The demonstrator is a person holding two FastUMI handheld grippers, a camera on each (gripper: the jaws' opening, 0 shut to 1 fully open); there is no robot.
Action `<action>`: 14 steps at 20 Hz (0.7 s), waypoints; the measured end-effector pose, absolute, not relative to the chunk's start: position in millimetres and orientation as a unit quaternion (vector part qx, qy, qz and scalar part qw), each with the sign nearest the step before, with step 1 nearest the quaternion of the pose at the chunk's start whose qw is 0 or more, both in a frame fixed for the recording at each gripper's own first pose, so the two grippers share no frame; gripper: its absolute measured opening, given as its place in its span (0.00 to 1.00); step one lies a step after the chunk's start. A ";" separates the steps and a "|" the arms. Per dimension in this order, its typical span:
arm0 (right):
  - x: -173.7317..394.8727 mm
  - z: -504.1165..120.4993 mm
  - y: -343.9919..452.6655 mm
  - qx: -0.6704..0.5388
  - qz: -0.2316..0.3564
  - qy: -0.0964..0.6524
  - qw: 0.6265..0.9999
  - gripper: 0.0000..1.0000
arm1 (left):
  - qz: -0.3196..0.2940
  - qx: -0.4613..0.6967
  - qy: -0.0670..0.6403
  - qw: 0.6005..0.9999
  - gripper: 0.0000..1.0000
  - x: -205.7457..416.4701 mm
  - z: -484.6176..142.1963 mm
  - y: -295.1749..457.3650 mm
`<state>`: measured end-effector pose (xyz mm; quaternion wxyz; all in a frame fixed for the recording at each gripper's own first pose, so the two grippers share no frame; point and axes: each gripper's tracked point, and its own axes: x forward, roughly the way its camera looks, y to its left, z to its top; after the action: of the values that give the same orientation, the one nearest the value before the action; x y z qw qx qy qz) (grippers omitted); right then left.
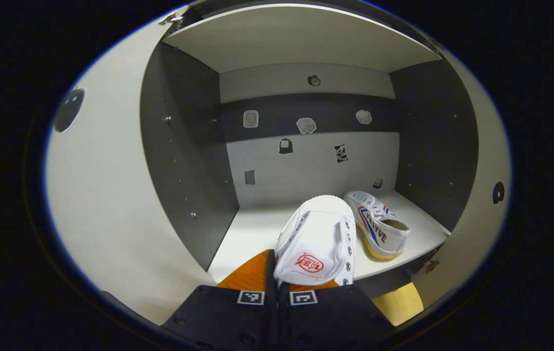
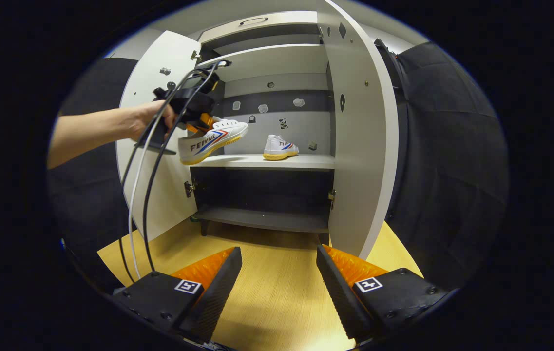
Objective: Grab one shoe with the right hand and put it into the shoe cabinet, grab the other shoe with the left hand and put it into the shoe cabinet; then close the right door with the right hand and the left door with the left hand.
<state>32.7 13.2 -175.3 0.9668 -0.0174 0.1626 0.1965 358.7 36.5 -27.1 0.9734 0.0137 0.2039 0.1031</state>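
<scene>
You face a pale wooden floor point(image 2: 277, 292) running up to the furniture, lit evenly from above. Black cloth point(image 2: 447, 161) hangs as the booth wall on your right, and more of it shows at far left. Small stickers point(image 1: 306, 125) dot the back panel point(image 1: 315, 165) ahead of you.

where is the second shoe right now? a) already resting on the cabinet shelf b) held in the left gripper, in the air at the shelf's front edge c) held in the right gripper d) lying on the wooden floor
b: the left gripper grips the second shoe in the air at the front of the shelf, where the first shoe already rests; the right gripper is open with nothing in it.
</scene>
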 end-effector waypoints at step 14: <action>38.2 -189.6 5.6 -0.016 0.204 0.177 0.963 0.98 | 0.080 0.103 0.333 0.934 0.04 499.2 -94.3 54.4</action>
<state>38.2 5.6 -189.6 0.9627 -0.0157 0.1770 0.2040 499.2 54.4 -94.3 0.9341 0.1025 0.3326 0.0796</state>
